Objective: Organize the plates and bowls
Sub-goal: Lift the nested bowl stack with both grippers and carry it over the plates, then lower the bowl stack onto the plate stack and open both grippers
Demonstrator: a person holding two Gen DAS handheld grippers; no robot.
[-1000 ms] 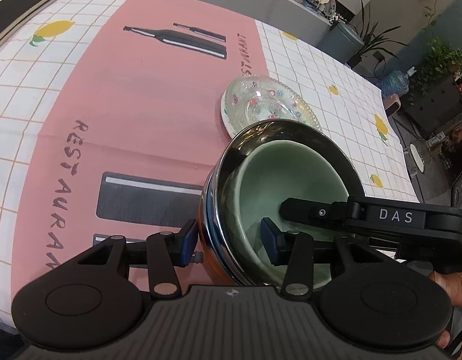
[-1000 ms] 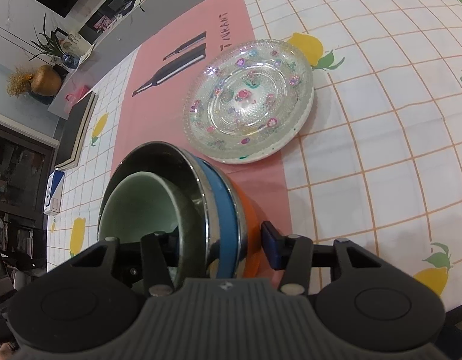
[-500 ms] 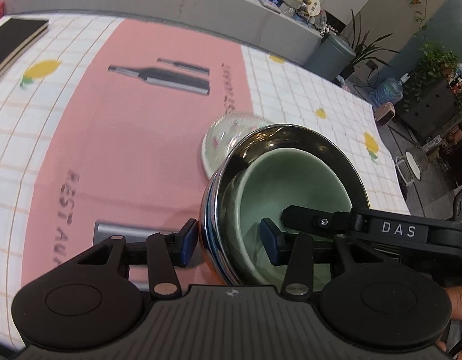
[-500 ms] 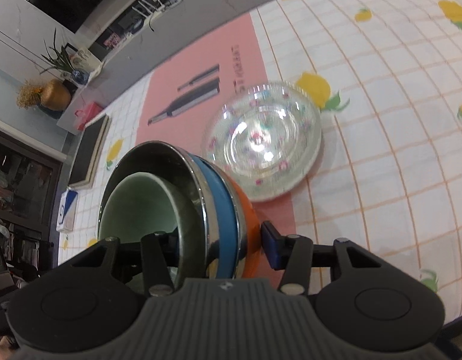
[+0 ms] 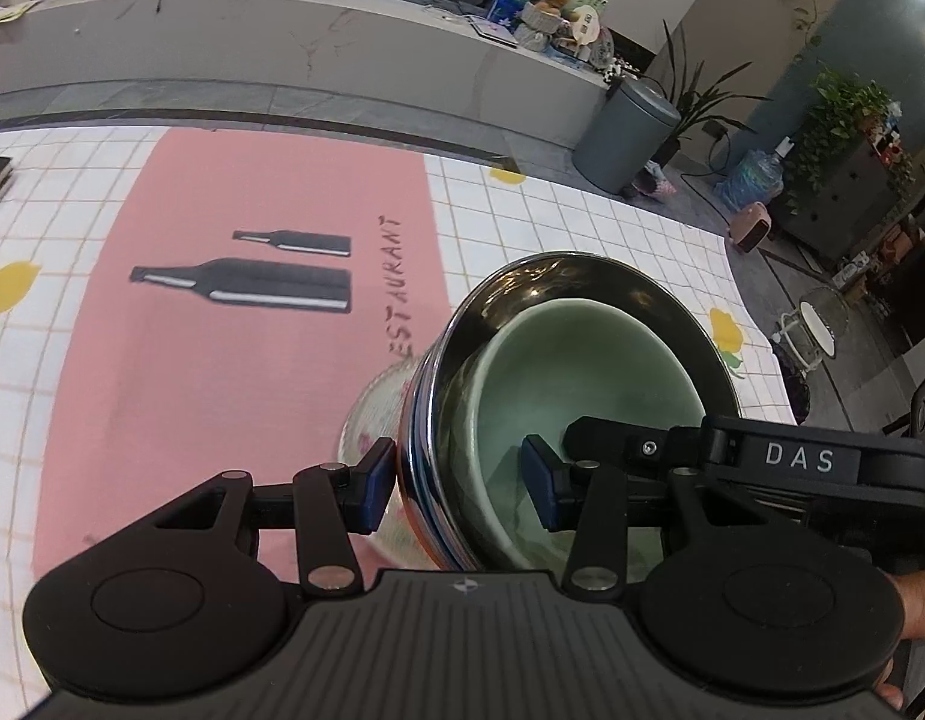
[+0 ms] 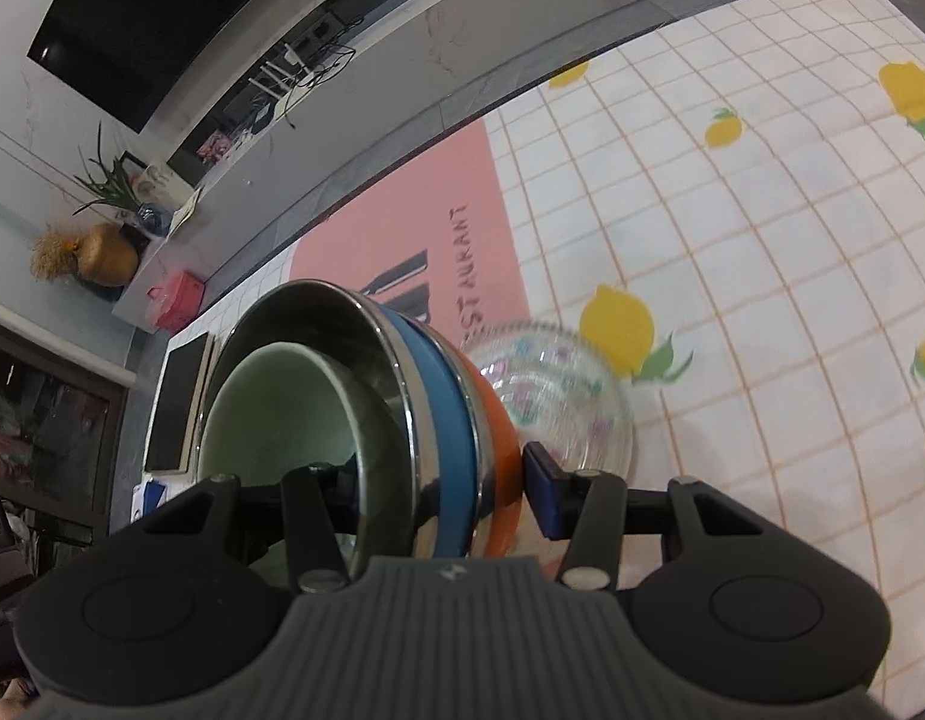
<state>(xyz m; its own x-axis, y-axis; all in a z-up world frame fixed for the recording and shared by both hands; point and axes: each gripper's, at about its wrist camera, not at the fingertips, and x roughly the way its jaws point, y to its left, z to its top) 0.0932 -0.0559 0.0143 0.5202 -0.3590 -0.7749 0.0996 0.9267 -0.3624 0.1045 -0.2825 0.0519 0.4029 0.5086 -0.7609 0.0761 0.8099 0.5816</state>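
Note:
A nested stack of bowls hangs tilted above the table: a pale green bowl [image 5: 582,372] inside a steel bowl [image 5: 522,276], with a blue bowl [image 6: 444,396] and an orange bowl [image 6: 498,420] outside. My left gripper [image 5: 459,480] is shut on the stack's left wall, one pad outside and one inside the green bowl. My right gripper [image 6: 441,498] is shut on the opposite wall, and its black finger [image 5: 618,438] reaches into the green bowl. A clear flowered glass plate [image 6: 564,384] lies on the cloth below, partly hidden by the stack.
The table wears a white checked cloth with lemons and a pink "RESTAURANT" panel [image 5: 222,360]. A black notebook [image 6: 177,402] lies near the left edge. Beyond the far edge stand a grey counter and a round bin [image 5: 627,138]. A hand [image 5: 918,600] holds the right gripper.
Both grippers have risen and carried the bowl stack toward the far side of the table. The glass plate, clear of the stack before, now sits partly behind it.

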